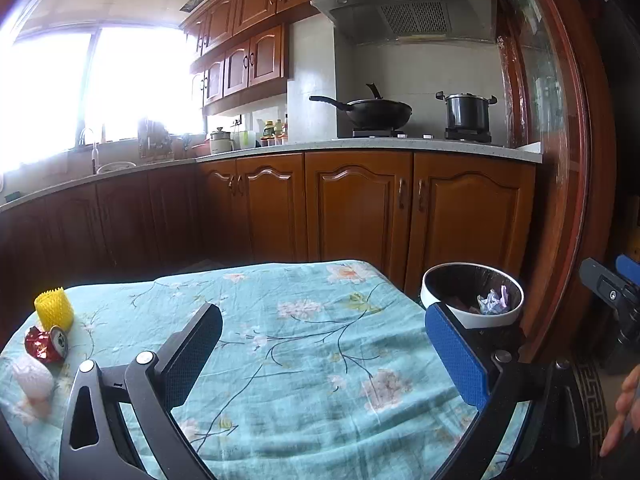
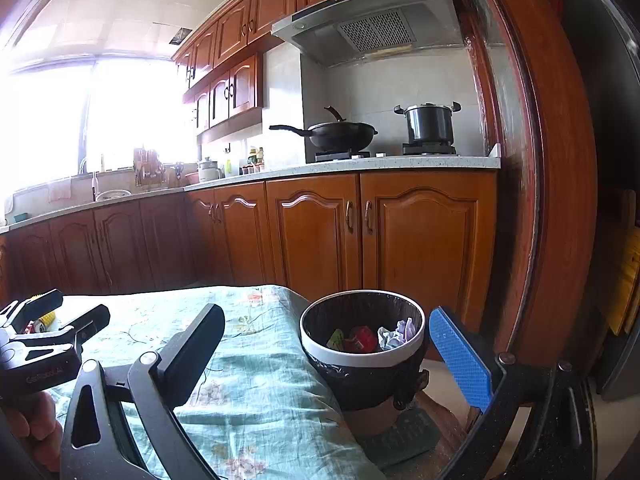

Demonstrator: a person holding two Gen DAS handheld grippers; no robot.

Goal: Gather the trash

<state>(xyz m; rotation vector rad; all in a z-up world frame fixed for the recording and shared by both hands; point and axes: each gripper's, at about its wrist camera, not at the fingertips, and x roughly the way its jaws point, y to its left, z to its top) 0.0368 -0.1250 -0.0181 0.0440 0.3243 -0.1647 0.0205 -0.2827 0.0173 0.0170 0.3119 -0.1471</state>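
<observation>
You are holding both grippers, left (image 1: 324, 344) and right (image 2: 326, 348), wide apart and empty over the tablecloth (image 1: 304, 360), the right nearest the bin (image 2: 362, 354).

This is a home kitchen. Brown wooden cabinets (image 1: 360, 208) run under a pale speckled counter (image 1: 360, 145), with matching wall cabinets (image 1: 248, 60) above, and a steel range hood (image 1: 404, 12) hangs over a gas hob carrying a black wok (image 1: 376, 112) and a lidded pot (image 1: 468, 112). Along the counter toward the bright window (image 1: 100, 80) stand condiment bottles (image 1: 276, 132), a small cooker (image 1: 221, 141) and a sink tap (image 1: 90, 140).
</observation>
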